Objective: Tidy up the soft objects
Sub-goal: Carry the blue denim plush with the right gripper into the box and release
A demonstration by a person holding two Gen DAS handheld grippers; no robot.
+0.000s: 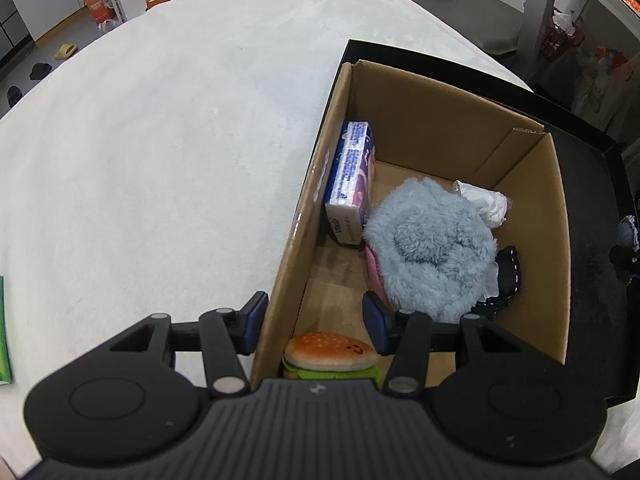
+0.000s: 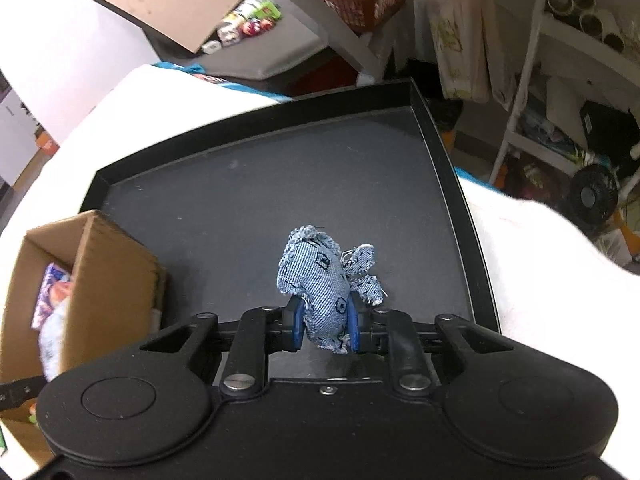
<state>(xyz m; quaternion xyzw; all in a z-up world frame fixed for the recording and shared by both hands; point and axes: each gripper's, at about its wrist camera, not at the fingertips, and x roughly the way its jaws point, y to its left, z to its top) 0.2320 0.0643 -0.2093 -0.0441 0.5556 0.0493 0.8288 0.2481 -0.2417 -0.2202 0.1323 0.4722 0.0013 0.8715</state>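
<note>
Right wrist view first: my right gripper [image 2: 325, 326] is clamped on the denim plush fish [image 2: 320, 280], blue pads pressed into both flanks of its body, head and fins sticking out forward past the fingertips. It hangs above the black tray [image 2: 256, 200], clear of the tray floor as far as I can judge. The cardboard box [image 2: 108, 264] sits off to the left of the gripper, one corner near my left finger.

For this step I want a firm squeeze and no more; the fish is soft, so a harder pinch only squashes it. I'd carry it left, lift clear of the box wall, and let go only once the fish is over open floor inside.

Left wrist view now: my left gripper [image 1: 316, 326] is wide open and holds nothing, its fingers straddling the box's near left wall [image 1: 288, 280], one pad outside over the white tablecloth [image 1: 160, 140], one inside. Just below sits the burger plush [image 1: 331, 354] in the near corner. Further in are the fluffy grey-blue plush [image 1: 432, 244], the tissue pack [image 1: 352, 184] upright against the left wall, and crumpled white paper [image 1: 486, 202]. Bare cardboard shows along the right side, my best guess for the drop.
</note>
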